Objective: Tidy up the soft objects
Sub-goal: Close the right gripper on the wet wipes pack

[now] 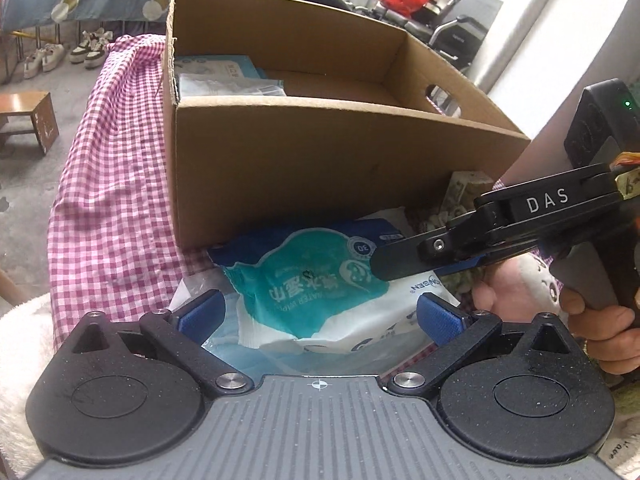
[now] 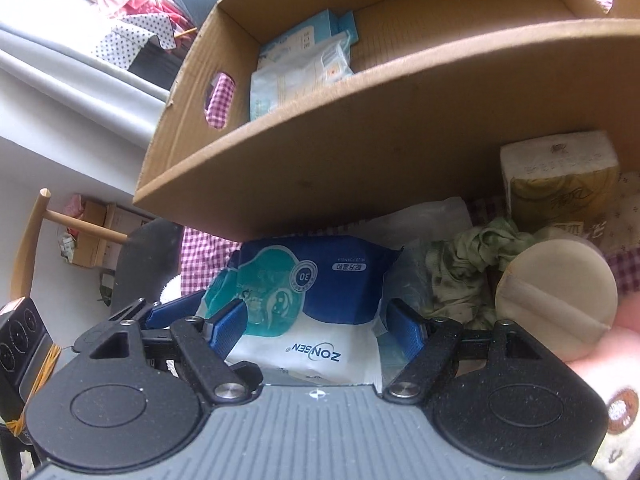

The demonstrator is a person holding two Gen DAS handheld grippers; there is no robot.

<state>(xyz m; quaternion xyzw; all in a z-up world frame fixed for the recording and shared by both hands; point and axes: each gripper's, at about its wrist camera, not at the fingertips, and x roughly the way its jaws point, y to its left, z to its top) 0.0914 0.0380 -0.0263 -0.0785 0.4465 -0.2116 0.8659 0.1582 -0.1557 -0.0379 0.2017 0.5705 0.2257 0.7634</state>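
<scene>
The step in hand looks like picking up the wipes pack [image 1: 320, 280] that lies on the checked table [image 1: 112, 184], just in front of the box [image 1: 320, 152], which already holds a few packs [image 2: 296, 76]. In the left view, the left hand-held gripper [image 1: 318, 316] is spread wide, its blue pads [image 1: 202, 312] flanking the pack's near end without visibly pressing it; it grasps nothing. The right hand-held gripper [image 2: 316, 332] is also parted, its pads [image 2: 230, 330] on either side of the pack, touching or nearly so; I cannot tell if it pinches yet. By my reading, the next move calls for one gripper to close on the soft pack, lift it over the box's near wall and release it inside. A tissue pack [image 2: 560, 180], green cloth [image 2: 460, 276] and round pad [image 2: 556, 300] wait beside.
</scene>
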